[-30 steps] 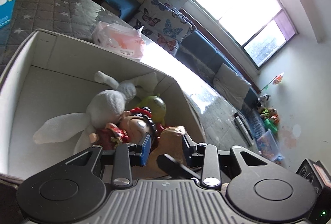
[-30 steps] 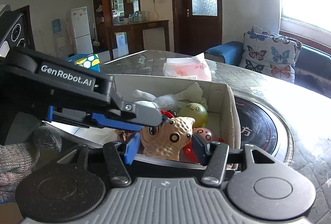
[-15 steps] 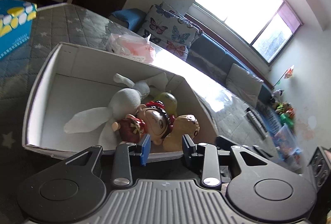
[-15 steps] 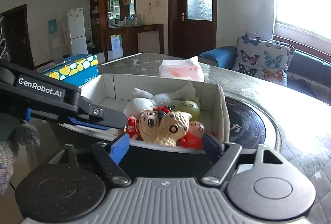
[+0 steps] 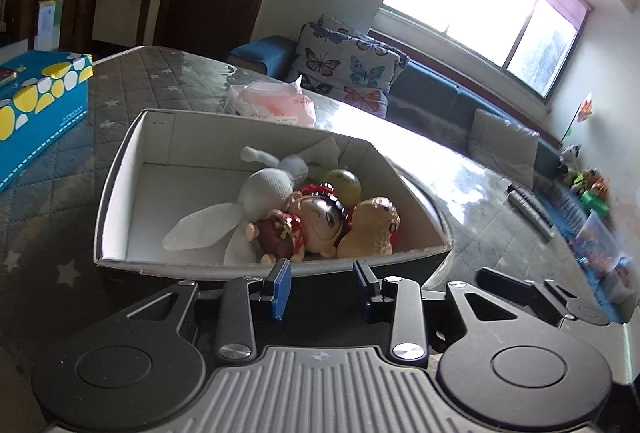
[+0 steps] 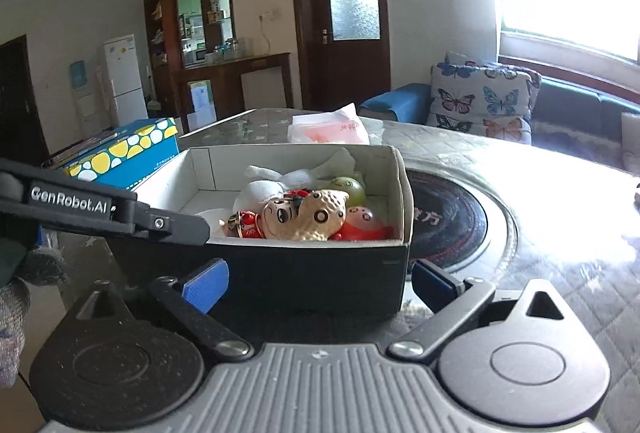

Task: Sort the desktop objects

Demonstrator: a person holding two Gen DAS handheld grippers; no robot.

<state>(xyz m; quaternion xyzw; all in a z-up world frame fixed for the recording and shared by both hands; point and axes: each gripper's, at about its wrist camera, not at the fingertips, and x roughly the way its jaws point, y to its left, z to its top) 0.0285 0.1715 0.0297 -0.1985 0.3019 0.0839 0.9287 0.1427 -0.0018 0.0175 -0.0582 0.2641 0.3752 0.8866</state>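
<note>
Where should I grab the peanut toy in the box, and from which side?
Take the peanut toy across its narrow waist, coming down from above. It lies on top of the pile, jammed between the doll and the box wall near its corner, so a sideways approach looks blocked. Both the left gripper and right gripper sit open outside the box.

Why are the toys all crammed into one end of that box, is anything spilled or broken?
Nothing looks spilled or broken. The toys, a white plush rabbit, a doll and a peanut figure, simply lie heaped at one end of the box; its other end is bare.
</note>
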